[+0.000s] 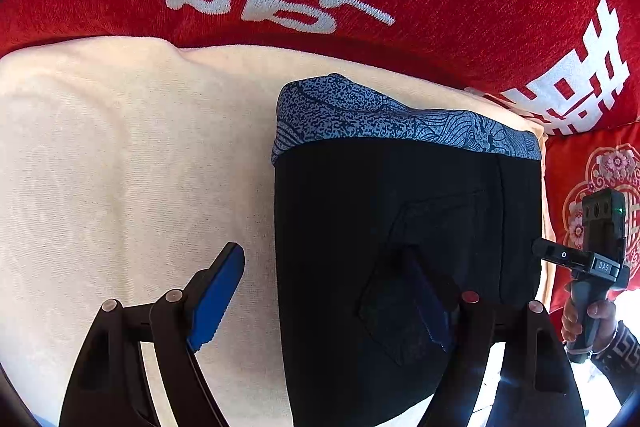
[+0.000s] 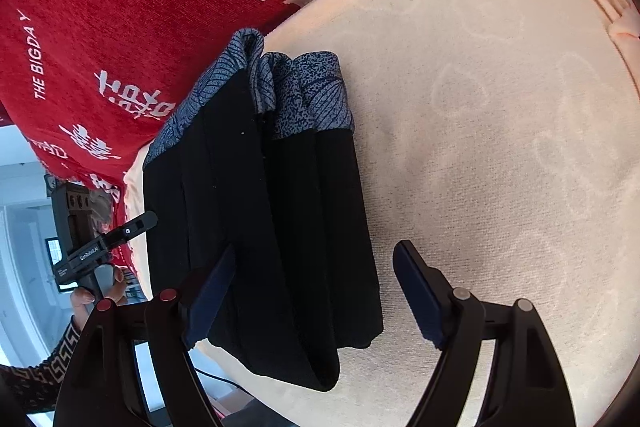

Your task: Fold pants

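The cream blanket [image 1: 120,155] covers the seat, against a red throw [image 1: 440,7]. The pants [image 2: 260,219] lie on it, already folded into a black stack, patterned cuffs at the far end. Both the left gripper [image 1: 324,299] and the right gripper [image 2: 312,291] hang wide open over the stack, holding nothing. A pad catching only the top layer would likely drag the fold apart.

Black pants [image 1: 400,227], blue patterned waistband, folded flat on cream blanket [image 1: 120,167].

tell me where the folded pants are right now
The black pants lie folded on the cream blanket, right of centre in the left wrist view, patterned waistband toward the red cushion.
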`<state>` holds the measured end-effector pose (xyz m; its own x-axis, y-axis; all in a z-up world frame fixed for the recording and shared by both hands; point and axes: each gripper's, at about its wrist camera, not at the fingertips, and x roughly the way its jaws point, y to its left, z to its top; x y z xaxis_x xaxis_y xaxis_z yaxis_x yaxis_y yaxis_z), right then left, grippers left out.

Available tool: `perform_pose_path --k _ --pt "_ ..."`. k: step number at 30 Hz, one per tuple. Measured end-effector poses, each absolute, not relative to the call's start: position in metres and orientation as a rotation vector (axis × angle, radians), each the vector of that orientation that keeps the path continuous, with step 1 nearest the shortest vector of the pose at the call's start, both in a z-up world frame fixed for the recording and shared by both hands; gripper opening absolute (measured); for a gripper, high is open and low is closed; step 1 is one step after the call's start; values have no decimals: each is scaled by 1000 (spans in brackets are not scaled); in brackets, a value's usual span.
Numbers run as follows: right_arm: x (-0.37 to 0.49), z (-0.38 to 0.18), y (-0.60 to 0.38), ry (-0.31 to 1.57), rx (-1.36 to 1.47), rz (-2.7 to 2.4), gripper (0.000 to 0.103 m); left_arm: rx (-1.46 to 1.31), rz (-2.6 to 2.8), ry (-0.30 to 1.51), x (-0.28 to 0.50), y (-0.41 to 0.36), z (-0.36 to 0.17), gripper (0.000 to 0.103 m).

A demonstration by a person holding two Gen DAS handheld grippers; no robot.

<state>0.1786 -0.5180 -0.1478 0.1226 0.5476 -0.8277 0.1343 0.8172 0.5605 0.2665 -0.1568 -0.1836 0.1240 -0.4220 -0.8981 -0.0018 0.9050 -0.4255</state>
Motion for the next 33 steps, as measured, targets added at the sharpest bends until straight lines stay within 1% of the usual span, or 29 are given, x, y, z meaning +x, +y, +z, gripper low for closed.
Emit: perform_pose_path --k 3,4,5,11,13,16,19,21,22,23,24,25,26,27,29,30,33 --pt "181 -152 -522 1441 619 387 83 -384 -343 1418 270 -160 -190 82" --pt "183 -156 -523 1445 632 404 83 -401 -354 1424 272 -160 -195 91" --pt "184 -159 -524 1447 642 421 83 -406 -354 1429 274 -160 -198 94" --pt "197 -169 -531 1410 710 514 84 -454 -420 1429 281 -169 -212 95" --pt "202 -173 -528 1407 737 540 84 -450 -419 1429 282 -176 -215 100" --pt "208 -177 -526 1416 763 550 85 -459 -418 1436 283 -186 -220 103" --pt "209 -176 -525 1422 762 539 85 -435 -403 1430 284 -191 -217 103" --pt "209 -174 -524 1425 757 527 82 -434 -382 1424 282 -192 -215 103" --pt "209 -173 -524 1428 750 518 80 -432 -375 1416 280 -192 -213 97" --pt "208 -172 -523 1433 732 506 75 -433 -379 1397 278 -195 -208 88" --pt "207 -170 -523 1434 718 500 68 -423 -374 1380 276 -196 -203 85" --pt "205 -168 -523 1433 717 500 65 -399 -370 1359 272 -200 -196 80" --pt "205 -166 -521 1431 719 501 60 -379 -364 1346 270 -202 -192 76" --pt "204 -164 -522 1427 720 510 56 -365 -354 1332 266 -203 -186 74" --pt "202 -160 -523 1421 728 524 52 -364 -344 1315 261 -199 -177 67" --pt "201 -158 -525 1419 743 530 50 -367 -342 1309 259 -195 -172 65" --pt "198 -149 -525 1412 766 565 49 -371 -336 1295 251 -193 -155 64"
